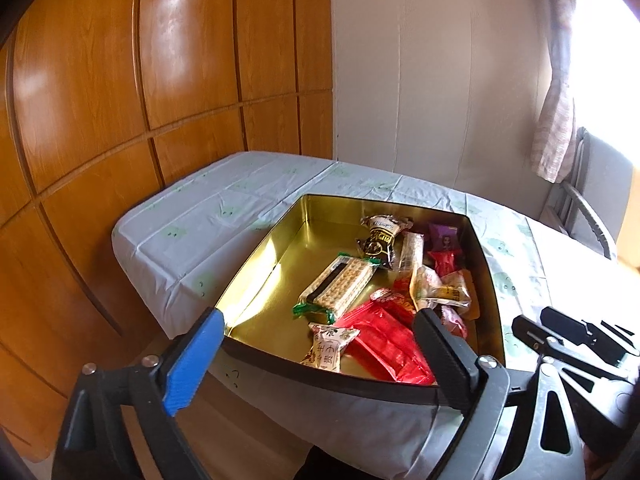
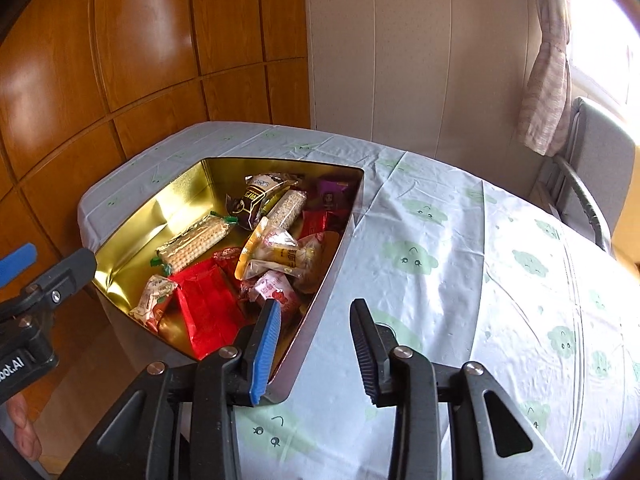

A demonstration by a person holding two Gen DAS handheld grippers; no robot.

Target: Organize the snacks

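Observation:
A gold-lined metal tin (image 1: 264,256) with a dark rim sits on the table and holds several wrapped snacks: a green-edged cracker pack (image 1: 340,284), a red packet (image 1: 384,340), a dark brown packet (image 1: 380,236). The tin also shows in the right wrist view (image 2: 176,200), with the cracker pack (image 2: 196,242) and red packet (image 2: 204,304). My left gripper (image 1: 320,344) is open and empty, its fingers straddling the tin's near rim. My right gripper (image 2: 316,348) is open and empty, one finger on either side of the tin's right wall near its front corner.
The table wears a pale cloth with green cloud prints (image 2: 440,240). Wooden wardrobe panels (image 1: 120,100) stand at the left, a white wall behind. A grey chair (image 2: 592,168) and a curtain (image 2: 544,60) are at the right.

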